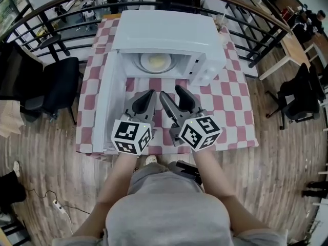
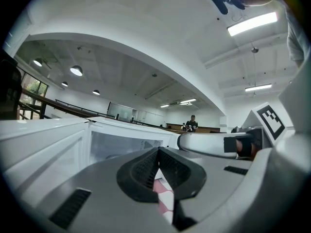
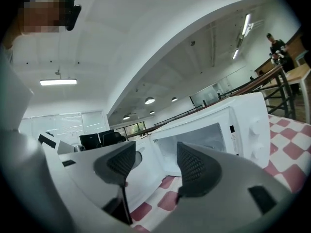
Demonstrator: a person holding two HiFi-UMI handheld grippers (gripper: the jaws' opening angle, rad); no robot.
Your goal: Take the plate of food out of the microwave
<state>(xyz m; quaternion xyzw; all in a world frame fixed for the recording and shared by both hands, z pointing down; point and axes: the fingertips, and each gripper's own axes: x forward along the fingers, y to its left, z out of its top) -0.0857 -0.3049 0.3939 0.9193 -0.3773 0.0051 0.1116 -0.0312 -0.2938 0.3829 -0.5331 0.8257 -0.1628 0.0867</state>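
1. A table with a pink-and-white checked cloth [image 1: 233,104] stands on a wooden floor beside a black railing, with chairs off to both sides.
2. A white microwave [image 1: 164,29] sits at the far end of the table. Its door [image 1: 110,101] hangs open to the left, so the inside is open to reach.
3. The plate [image 1: 144,63] rests inside the microwave, and on it lies something pale yellow, the food [image 1: 158,61]. Neither gripper touches it.
4. The left gripper [image 1: 147,94] hovers near the front of the opening. Its pads meet at the tips with nothing between them.
5. The right gripper [image 1: 172,92] is just beside it, with the jaws well apart and empty. Only cloth and the microwave show through the gap.
6. The step in hand looks like the reach in, so the task is at an early stage.
7. To do it well:
   - Keep the right gripper level and slide one jaw under the near rim of the plate and the other over it.
   - Close firmly before any pull.
   - Open the left gripper too, if it is to steady the far side.
   - Draw the plate straight out and flat, clear of the door and the lower lip, so the food does not slide.
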